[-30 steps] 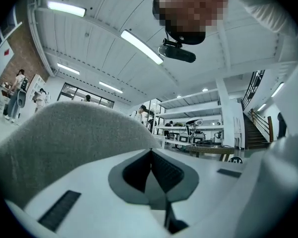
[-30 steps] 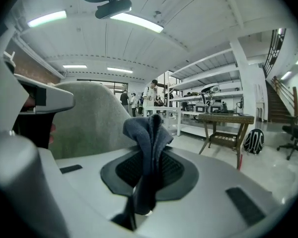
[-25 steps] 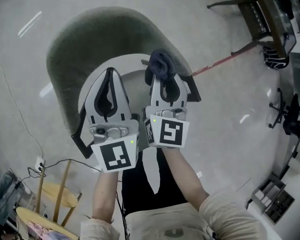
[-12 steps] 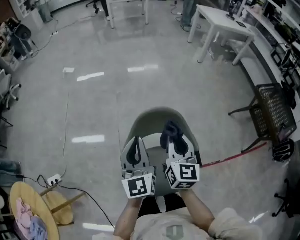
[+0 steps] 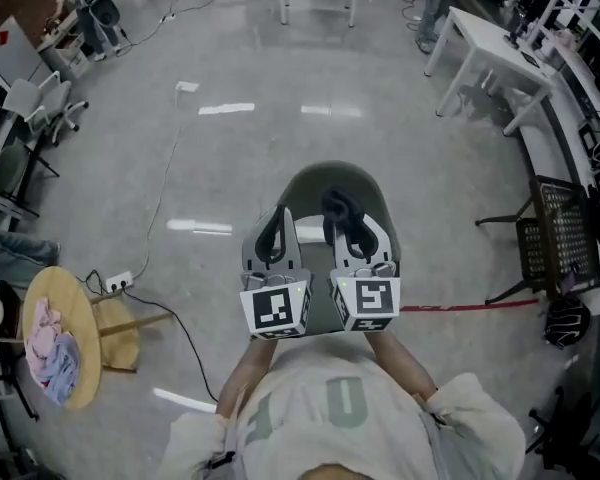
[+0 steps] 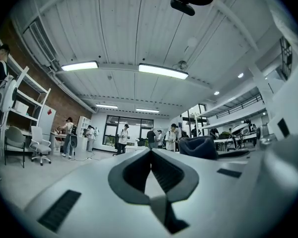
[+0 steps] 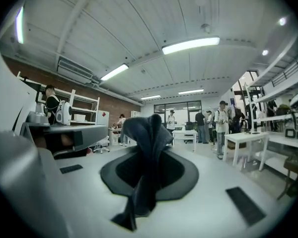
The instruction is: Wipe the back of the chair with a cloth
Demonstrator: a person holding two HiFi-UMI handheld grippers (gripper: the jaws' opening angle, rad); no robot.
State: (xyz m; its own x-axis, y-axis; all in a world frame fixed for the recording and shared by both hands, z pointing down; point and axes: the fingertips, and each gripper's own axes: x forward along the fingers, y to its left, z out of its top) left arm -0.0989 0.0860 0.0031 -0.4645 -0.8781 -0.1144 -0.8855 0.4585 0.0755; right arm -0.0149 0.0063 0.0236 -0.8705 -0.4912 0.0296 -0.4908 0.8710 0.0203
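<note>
Both grippers have risen since a second ago, when they hovered low and close over the chair. The head view has pulled back with them and now takes in a wide stretch of glossy grey floor.

A person stands holding the left gripper (image 5: pixel 274 214) and the right gripper (image 5: pixel 342 211) side by side, level with each other and just apart, in front of the chest. Each carries its cube of square markers nearest the body.

In the left gripper view, the left gripper's fingers (image 6: pixel 123 176) meet at their tips and hold nothing, leaving only an oval gap behind the closed tips.

In the right gripper view, the right gripper's fingers (image 7: pixel 186 175) are closed on a dark blue cloth (image 7: pixel 148 133). The cloth stands up in a bunched fold above the tips, and a tail of it hangs down between the pads. From the head view, the cloth (image 5: pixel 338 206) shows as a dark lump at the far end of the right gripper.

Below and beyond both grippers is the chair (image 5: pixel 310 179), with its rounded grey-green back curving round on the far side. Whether the cloth touches the chair back cannot be told.

On the floor to the right lies a red strip (image 5: pixel 470 308), with a black mesh chair (image 5: pixel 558 236) near it. To the left stands a round wooden stool (image 5: pixel 80 363) with pink fabric on top, and a power strip (image 5: pixel 118 281) with trailing cable lies beside it.
</note>
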